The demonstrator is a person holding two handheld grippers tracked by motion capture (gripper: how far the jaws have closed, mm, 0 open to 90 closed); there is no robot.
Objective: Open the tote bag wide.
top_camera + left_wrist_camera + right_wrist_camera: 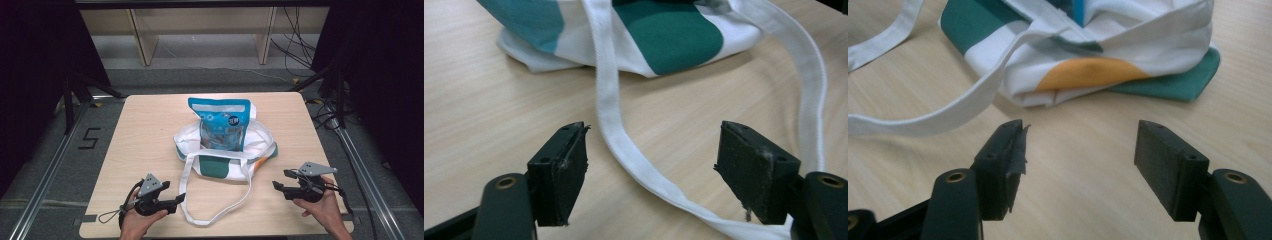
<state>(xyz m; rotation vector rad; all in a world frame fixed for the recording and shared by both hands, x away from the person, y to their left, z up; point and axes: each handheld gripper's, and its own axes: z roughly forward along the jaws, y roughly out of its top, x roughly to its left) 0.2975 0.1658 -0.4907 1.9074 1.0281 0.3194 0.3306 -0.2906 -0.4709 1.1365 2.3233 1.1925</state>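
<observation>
A white tote bag [225, 150] with green and orange patches lies slumped mid-table. A blue snack packet [220, 122] stands in its mouth. The bag's long white strap [215, 200] loops toward the front edge. My left gripper [179, 200] rests at the front left, open, pointing right at the strap. In the left gripper view the strap [611, 100] runs between the open jaws of that gripper [651, 160], untouched, with the bag [664, 35] beyond. My right gripper [280, 180] is open at the front right. Its own view shows it [1080, 155] facing the bag's corner [1088, 70], nothing between the jaws.
The light wooden table [145, 130] has bare surface left and right of the bag. Beyond it stand wooden shelf legs [142, 45] and loose cables [295, 45] on the floor. Metal frame rails [50, 170] run along both sides.
</observation>
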